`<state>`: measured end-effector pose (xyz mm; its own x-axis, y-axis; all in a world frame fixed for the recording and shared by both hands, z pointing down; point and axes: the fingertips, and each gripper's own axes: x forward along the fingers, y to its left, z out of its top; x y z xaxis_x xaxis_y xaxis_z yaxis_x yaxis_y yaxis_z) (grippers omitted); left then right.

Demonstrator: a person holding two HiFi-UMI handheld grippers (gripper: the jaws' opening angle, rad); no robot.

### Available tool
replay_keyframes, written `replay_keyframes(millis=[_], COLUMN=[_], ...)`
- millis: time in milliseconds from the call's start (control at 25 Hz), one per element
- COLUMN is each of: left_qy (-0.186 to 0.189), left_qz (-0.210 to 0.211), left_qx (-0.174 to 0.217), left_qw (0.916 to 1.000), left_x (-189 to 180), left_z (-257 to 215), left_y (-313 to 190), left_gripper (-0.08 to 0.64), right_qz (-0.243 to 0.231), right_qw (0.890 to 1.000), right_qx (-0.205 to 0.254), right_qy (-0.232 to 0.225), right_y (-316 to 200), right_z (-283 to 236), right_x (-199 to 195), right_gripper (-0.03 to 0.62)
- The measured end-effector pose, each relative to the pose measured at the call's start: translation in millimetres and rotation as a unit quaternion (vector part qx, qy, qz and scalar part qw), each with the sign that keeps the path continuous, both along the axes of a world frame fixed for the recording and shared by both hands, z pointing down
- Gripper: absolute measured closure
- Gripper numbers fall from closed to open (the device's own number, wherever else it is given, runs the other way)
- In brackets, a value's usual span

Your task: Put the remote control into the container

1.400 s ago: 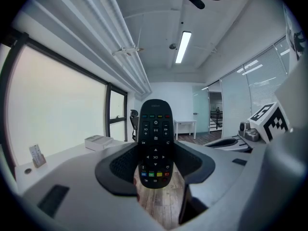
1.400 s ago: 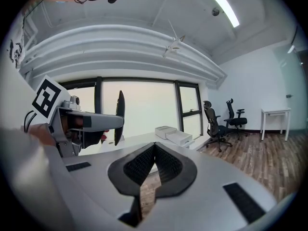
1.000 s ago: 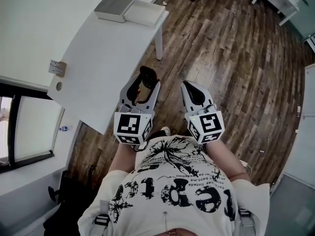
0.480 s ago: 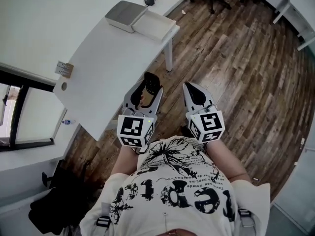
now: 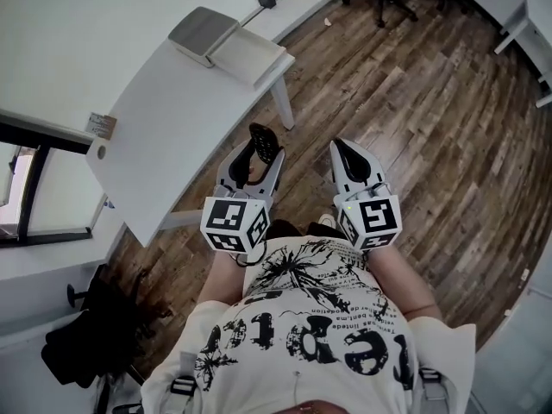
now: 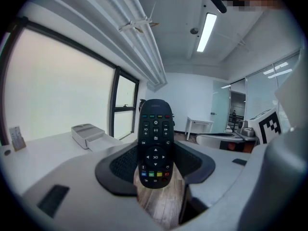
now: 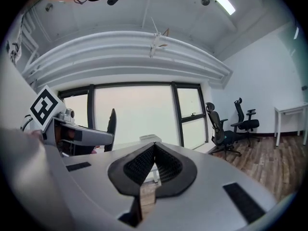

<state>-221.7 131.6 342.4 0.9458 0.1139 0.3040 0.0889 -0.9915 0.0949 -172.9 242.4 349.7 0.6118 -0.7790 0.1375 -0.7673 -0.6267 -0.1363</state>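
Note:
My left gripper (image 5: 255,158) is shut on a black remote control (image 6: 155,143), which stands upright between its jaws with the coloured buttons facing the camera; its top end (image 5: 262,141) pokes out past the jaw tips. The container, a grey lidless box (image 5: 203,34) with its lid beside it, sits at the far end of the white table (image 5: 164,136); it also shows small at the left as the grey box (image 6: 87,134). My right gripper (image 5: 348,160) is shut with nothing in it, held over the wooden floor to the right of the left one.
A small card (image 5: 101,125) and a round hole (image 5: 97,153) are on the table's left edge. Black office chairs (image 7: 224,134) stand by the window. A dark bag (image 5: 90,335) lies on the floor at lower left. White desks (image 5: 517,11) stand far right.
The view has shifted slightly, so the table and box sit a little further left and up. Both grippers hold the same pose, the remote still in the left one.

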Motion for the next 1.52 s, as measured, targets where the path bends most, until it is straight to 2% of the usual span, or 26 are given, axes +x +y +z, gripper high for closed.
replay_keyframes(millis=[160, 400, 600, 760, 880, 1160, 1320, 1520], left_qy=[-0.014, -0.019, -0.024, -0.011, -0.004, 0.008, 0.017, 0.010], left_qz=[0.015, 0.039, 0.068, 0.101, 0.117, 0.116, 0.101, 0.051], left_qx=[0.010, 0.027, 0.007, -0.008, -0.019, -0.026, -0.023, -0.036], left_qw=[0.9997, 0.9987, 0.9974, 0.9948, 0.9930, 0.9929, 0.9945, 0.9980], left_x=[31.7, 89.5, 151.4, 212.5, 260.2, 339.7, 360.6, 367.6], left_z=[5.7, 13.9, 26.6, 22.1, 17.8, 10.7, 7.7, 13.9], left_y=[25.2, 45.3, 40.1, 34.0, 25.2, -23.8, -58.7, -103.6], left_gripper=[0.322, 0.322, 0.322, 0.322, 0.322, 0.322, 0.322, 0.322], right_qz=[0.014, 0.026, 0.051, 0.061, 0.079, 0.079, 0.059, -0.002], right_qw=[1.000, 0.999, 0.998, 0.997, 0.995, 0.994, 0.994, 0.996], right_qx=[0.002, -0.008, -0.026, -0.055, -0.056, -0.075, -0.083, -0.076], right_qy=[-0.024, -0.026, -0.030, -0.013, -0.008, 0.023, 0.029, 0.046], right_y=[27.7, 35.5, 24.4, 9.5, 2.5, -44.5, -83.5, -141.0], right_z=[15.9, 27.3, 35.0, 28.8, 18.9, -0.8, -3.2, -10.9], right_x=[26.1, 74.4, 130.2, 180.9, 226.1, 306.7, 327.5, 347.7], right_gripper=[0.590, 0.590, 0.591, 0.589, 0.590, 0.590, 0.590, 0.590])
